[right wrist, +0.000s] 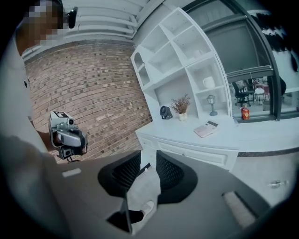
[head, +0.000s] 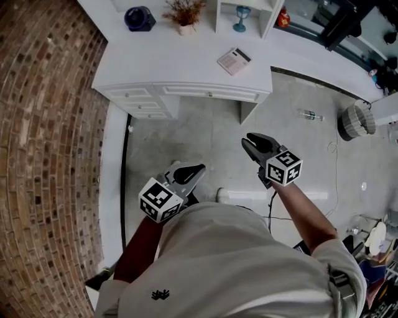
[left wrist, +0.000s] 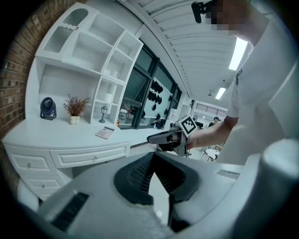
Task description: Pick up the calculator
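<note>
Scene: a person stands on the grey floor in front of the white counter (head: 180,68), holding a hand-held gripper in each hand.
Calculator (head: 234,61): lies flat on the counter top toward its right end, set at an angle. Nothing touches it.
Left hand-held gripper (head: 199,169): held off the floor in front of the counter, well apart from it. The jaw tips are drawn together with nothing pinched, and only a thin wedge of floor shows behind them.
Right hand-held gripper (head: 249,138): also in front of the counter, a little closer to it than the left one. The jaws are spread partway and empty, aimed toward the counter's front.
Also on the counter: a small dark fan (head: 139,18) and a potted dried plant (head: 185,13) sit along its back edge, left of the calculator.
Brick wall (head: 43,155): runs along the counter's left end.
</note>
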`<state>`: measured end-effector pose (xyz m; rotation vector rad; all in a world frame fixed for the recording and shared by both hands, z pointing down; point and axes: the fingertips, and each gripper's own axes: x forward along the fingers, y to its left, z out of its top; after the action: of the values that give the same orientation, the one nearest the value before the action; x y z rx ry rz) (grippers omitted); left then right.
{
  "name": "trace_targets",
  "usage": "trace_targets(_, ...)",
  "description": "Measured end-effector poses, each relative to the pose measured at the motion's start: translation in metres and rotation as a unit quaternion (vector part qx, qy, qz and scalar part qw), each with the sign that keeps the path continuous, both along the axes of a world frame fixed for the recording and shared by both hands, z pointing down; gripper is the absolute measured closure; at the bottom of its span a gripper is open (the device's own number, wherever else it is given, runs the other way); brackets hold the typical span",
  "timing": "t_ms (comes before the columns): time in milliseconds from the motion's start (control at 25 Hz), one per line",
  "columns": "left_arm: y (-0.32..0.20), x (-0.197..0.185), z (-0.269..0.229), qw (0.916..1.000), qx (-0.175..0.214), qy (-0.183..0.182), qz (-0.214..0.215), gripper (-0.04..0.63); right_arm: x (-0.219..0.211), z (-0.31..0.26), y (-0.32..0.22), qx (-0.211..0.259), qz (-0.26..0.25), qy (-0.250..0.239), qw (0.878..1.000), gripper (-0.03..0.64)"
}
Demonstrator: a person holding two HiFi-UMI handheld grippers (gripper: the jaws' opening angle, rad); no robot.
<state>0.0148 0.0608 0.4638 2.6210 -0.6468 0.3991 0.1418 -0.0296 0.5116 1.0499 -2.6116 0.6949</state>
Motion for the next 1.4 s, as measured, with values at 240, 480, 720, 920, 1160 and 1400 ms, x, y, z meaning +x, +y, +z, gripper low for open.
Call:
trace_targets(240,-0.073,-0.061,0.001,0.9990,0.001,0.006,0.044,0.591,-0.051,-0.006,-0.062,0.000,0.036,0.013,0.999,0.499)
trace_targets(480,-0.124,-0.111,0.000,0.9968,0.002,0.011,0.080,0.591,-0.096,-0.011,-0.109,-0.008,0.065,0.019,0.998,0.495)
trace_targets(720,-0.167,-0.129,0.017,0.9956,-0.017,0.011,0.091,0.591,-0.094,-0.005,-0.152,-0.019,0.086,0.026,0.996,0.472)
trace_targets(920,-0.206,-0.103,0.024,0.9956,-0.028,0.007,0.089,0.591,-0.046,0.015,-0.209,-0.042,0.081,0.020,0.996,0.431)
trace_targets(1160,-0.267,-0.052,0.016,0.9973,-0.040,0.005,0.061,0.591,0.025,0.038,-0.308,-0.045,0.083,0.009,0.996,0.393)
trace_targets(1400,-0.327,-0.006,0.005,0.9990,-0.032,-0.016,0.029,0.591,0.091,0.077,-0.399,-0.059,0.084,0.028,0.994,0.369)
